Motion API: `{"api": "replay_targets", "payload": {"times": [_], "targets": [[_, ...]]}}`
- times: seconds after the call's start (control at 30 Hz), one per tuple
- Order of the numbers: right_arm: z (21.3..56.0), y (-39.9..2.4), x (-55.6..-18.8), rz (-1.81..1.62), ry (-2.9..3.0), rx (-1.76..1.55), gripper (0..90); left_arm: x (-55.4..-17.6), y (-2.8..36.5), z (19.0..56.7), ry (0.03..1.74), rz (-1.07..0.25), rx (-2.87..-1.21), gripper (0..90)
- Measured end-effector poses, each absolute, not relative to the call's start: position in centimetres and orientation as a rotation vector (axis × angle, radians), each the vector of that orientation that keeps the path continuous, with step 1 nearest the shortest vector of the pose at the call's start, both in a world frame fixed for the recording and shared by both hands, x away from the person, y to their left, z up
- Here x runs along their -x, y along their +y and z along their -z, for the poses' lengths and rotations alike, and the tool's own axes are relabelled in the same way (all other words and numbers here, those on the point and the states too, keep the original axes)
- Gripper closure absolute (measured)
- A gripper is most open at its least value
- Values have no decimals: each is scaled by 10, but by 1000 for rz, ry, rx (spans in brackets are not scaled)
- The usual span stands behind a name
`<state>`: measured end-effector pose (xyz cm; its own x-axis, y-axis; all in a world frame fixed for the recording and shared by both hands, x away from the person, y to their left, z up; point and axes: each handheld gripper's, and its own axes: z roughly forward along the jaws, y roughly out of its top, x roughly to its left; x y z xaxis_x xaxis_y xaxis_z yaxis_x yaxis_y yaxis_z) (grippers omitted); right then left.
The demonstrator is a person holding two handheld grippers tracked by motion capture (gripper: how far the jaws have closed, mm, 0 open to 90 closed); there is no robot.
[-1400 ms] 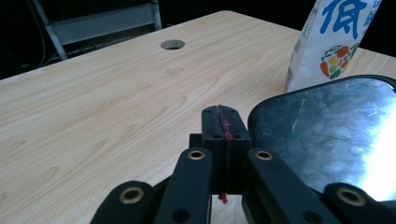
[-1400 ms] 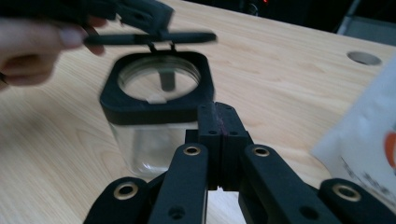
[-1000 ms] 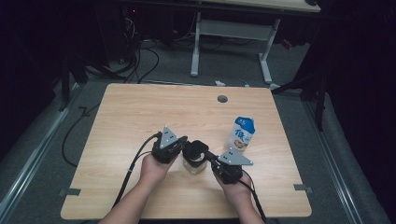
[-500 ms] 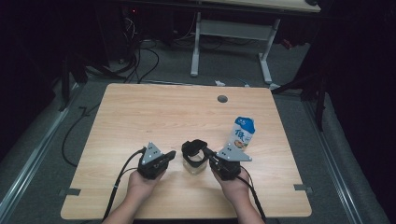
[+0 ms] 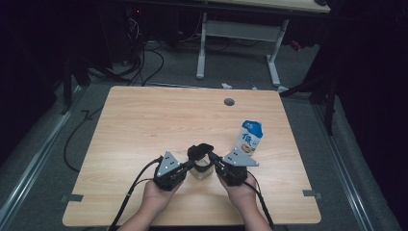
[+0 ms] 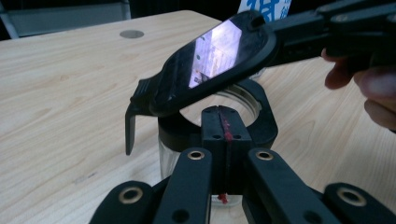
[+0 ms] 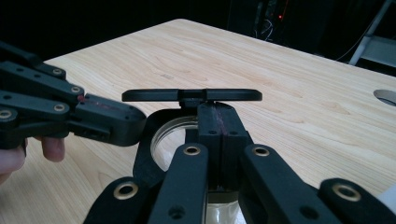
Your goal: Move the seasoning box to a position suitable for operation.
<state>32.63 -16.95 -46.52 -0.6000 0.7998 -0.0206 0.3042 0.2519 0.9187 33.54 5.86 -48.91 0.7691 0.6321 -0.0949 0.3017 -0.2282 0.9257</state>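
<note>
Wooden table (image 5: pixel 144 125) spans the frame's middle. A blue-and-white carton (image 5: pixel 250 137) stands right of centre. Below centre sits a clear glass jar (image 5: pixel 201 168) with a black hinged lid (image 5: pixel 199 150) raised. The left gripper (image 5: pixel 188 165) is closed at the jar's black collar, apparently pinching it; the right gripper (image 5: pixel 211 156) is clamped on the lid.

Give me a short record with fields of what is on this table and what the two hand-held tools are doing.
surface: wooden table with a round hole
main item: clear glass jar with a black collar, hinged black lid tipped open
left gripper: jaws shut, at the jar's collar
right gripper: jaws shut, pinching the edge of the raised lid
other item: blue and white carton, upright, beyond the right gripper
</note>
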Motion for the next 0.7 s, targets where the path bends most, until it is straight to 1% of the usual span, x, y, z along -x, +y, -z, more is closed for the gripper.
{"api": "replay_targets", "payload": {"times": [0.7], "targets": [[479, -175, -323, -1304, 2057, -1034, 899, -339, 57, 476, 722, -388, -1777, 900]]}}
